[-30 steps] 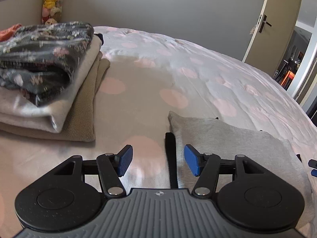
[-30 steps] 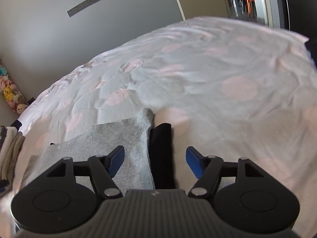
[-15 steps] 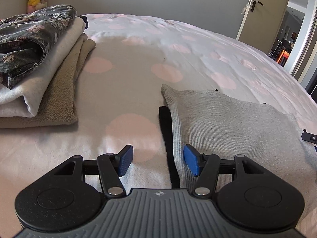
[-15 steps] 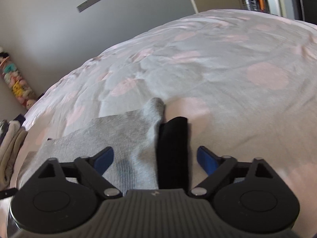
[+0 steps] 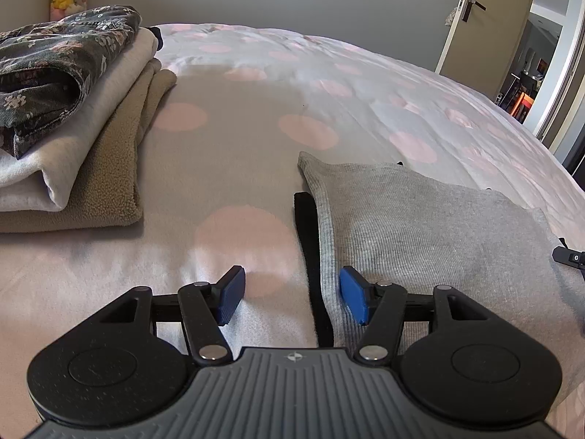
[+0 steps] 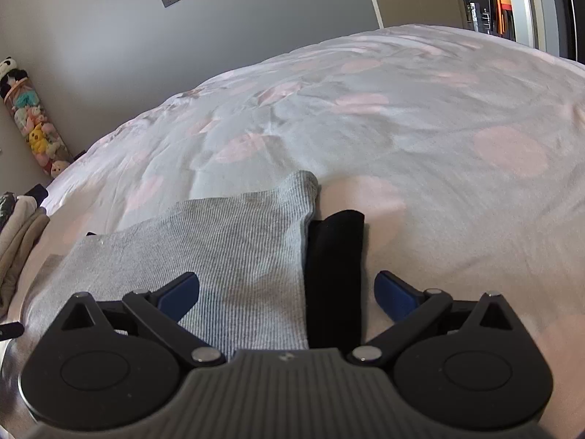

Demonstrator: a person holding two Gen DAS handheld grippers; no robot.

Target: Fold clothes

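A grey ribbed garment point(image 5: 431, 226) lies flat on the bed, with a black garment's edge point(image 5: 310, 248) showing along its left side. My left gripper point(image 5: 292, 294) is open and empty, low over that left edge, which lies between its blue pads. In the right wrist view the grey garment point(image 6: 219, 241) has a black strip point(image 6: 334, 267) along its right side. My right gripper point(image 6: 287, 292) is open wide and empty, straddling that right edge.
A stack of folded clothes point(image 5: 69, 131) sits on the bed at the left: dark floral on white on tan. The pink-dotted duvet point(image 5: 278, 109) stretches beyond. A door point(image 5: 486, 22) stands open at the far right. Plush toys point(image 6: 33, 131) hang by the wall.
Both grippers have lowered and moved forward along the garment's side edges. The right gripper's jaws have opened wider. The clothes have not moved.
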